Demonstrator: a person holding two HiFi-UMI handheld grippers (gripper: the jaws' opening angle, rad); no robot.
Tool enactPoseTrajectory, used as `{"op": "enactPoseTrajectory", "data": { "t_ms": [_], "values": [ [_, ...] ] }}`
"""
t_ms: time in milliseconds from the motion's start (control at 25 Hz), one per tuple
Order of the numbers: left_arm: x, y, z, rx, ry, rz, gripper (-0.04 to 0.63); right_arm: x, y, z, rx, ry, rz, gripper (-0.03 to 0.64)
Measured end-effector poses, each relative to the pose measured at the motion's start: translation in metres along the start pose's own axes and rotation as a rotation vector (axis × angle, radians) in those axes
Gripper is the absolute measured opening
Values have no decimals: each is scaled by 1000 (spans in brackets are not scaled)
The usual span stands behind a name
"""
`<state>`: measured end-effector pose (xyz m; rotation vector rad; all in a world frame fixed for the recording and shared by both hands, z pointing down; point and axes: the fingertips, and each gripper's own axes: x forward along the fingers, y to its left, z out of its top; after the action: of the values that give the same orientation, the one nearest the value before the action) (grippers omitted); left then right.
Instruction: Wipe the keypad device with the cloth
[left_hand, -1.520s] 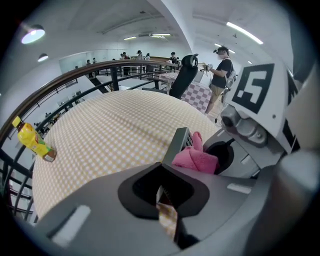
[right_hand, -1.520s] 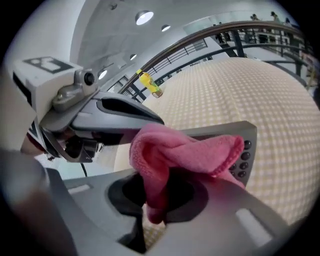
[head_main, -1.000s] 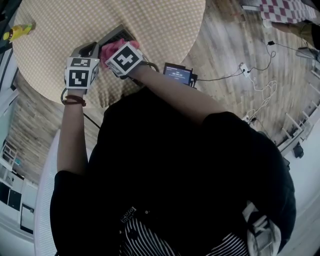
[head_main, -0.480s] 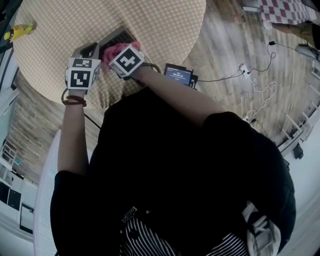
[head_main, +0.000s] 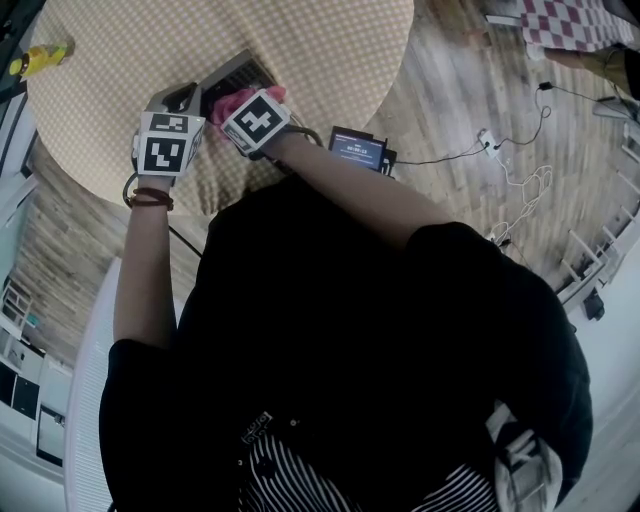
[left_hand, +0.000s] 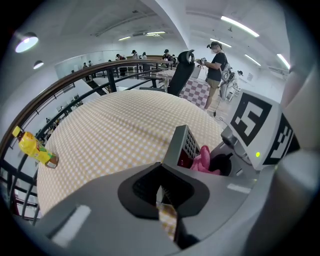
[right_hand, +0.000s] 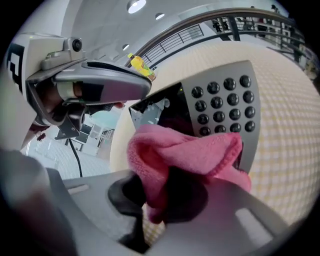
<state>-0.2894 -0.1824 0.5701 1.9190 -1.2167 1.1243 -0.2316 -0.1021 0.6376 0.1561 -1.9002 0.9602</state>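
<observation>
Left gripper (head_main: 183, 100) clamps the keypad device (head_main: 238, 70) at its edge. Right gripper (head_main: 233, 103), just beside, pinches the cloth (right_hand: 185, 150) against the device's face.

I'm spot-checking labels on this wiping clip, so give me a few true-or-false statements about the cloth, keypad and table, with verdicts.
1. The right gripper is shut on the pink cloth. True.
2. The pink cloth covers every button of the keypad device. False: rows of dark round buttons show above it.
3. The table has a checked cover. True.
4. The bottle is blue. False: it is yellow.
</observation>
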Motion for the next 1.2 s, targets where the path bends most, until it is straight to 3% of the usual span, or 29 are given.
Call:
{"op": "enactPoseTrajectory", "data": {
  "t_ms": [280, 480, 680, 960, 1080, 1200],
  "values": [
    [-1, 2, 1, 10, -4, 5, 3, -35, 17, 59, -70, -145, 16, 62],
    [-1, 1, 1, 11, -6, 4, 3, -28, 16, 53, -163, -143, -15, 61],
    [1, 1, -2, 4, -5, 0, 3, -5, 2, 13, -56, -53, 8, 61],
    [5, 13, -3, -21, -9, 6, 3, 10, 2, 19, -144, -33, -17, 61],
    [2, 12, -4, -69, -42, 22, 3, 5, 7, 17, -156, -35, -13, 61],
    [-13, 1, -1, -187, -140, 77, 3, -25, 16, 1, -140, -67, -25, 61]
  ]
}}
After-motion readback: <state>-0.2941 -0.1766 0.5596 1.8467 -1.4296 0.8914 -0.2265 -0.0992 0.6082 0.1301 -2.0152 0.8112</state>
